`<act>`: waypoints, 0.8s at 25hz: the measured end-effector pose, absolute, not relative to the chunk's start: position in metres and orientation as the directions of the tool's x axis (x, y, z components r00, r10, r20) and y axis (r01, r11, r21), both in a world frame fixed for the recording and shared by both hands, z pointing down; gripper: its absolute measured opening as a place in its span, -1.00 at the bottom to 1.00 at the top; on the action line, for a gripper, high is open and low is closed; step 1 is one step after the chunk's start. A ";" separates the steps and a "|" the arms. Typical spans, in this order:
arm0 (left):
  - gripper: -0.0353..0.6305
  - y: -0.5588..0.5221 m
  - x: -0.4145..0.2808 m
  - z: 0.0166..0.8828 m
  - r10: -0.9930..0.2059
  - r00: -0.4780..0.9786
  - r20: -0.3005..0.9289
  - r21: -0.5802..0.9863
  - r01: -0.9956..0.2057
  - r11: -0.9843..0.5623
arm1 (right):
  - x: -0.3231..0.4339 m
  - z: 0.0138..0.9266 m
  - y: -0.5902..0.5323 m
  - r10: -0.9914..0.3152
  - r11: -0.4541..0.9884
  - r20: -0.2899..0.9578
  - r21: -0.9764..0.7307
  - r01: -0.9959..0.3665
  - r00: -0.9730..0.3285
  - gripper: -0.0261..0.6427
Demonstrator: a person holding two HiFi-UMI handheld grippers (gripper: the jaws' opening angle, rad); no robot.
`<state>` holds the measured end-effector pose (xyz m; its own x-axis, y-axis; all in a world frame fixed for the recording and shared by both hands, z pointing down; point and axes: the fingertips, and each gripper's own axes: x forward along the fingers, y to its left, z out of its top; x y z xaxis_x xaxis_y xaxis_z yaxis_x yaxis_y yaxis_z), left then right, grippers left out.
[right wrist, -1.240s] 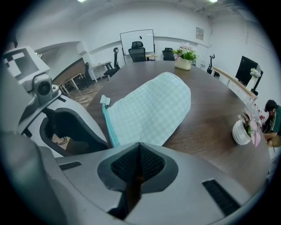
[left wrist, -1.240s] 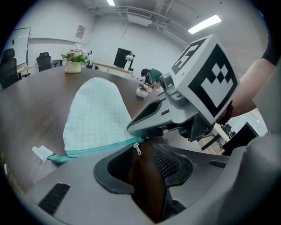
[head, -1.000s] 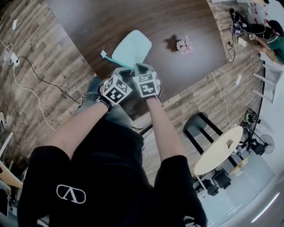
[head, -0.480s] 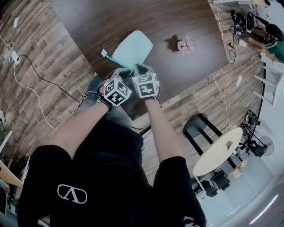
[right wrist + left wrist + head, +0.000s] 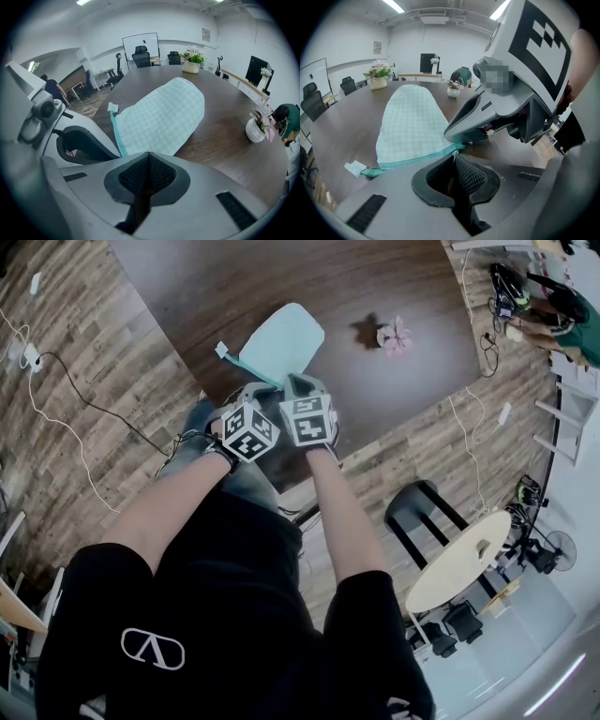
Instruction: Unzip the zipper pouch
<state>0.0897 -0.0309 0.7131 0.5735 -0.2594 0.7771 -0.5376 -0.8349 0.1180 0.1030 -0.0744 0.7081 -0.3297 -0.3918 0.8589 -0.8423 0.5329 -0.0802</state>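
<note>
The pouch (image 5: 281, 343) lies flat on the worktop (image 5: 394, 277), at 12 o'clock from the 2 claws. The right claw (image 5: 149, 153) is clenched on its near corner. The left claw (image 5: 453, 158) is closing, with the small metal pull (image 5: 453, 154) at its tips. Best to let that pinch seat fully, then draw the pull along the zip (image 5: 412, 161) toward 10 o'clock, low and straight. The right claw should hold back so the cloth stays taut.
</note>
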 end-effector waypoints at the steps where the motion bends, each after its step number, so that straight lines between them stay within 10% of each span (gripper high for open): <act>1: -0.84 -0.031 0.090 0.713 -0.254 0.575 0.778 0.116 -0.529 -0.841 | 0.103 0.708 -0.075 -0.392 0.533 0.859 -0.081 -0.842 -0.330 -0.93; 20: -0.88 -0.042 0.074 0.710 -0.237 0.615 0.752 0.206 -0.561 -0.802 | 0.093 0.710 -0.064 -0.409 0.790 0.862 0.171 -0.588 -0.299 -0.93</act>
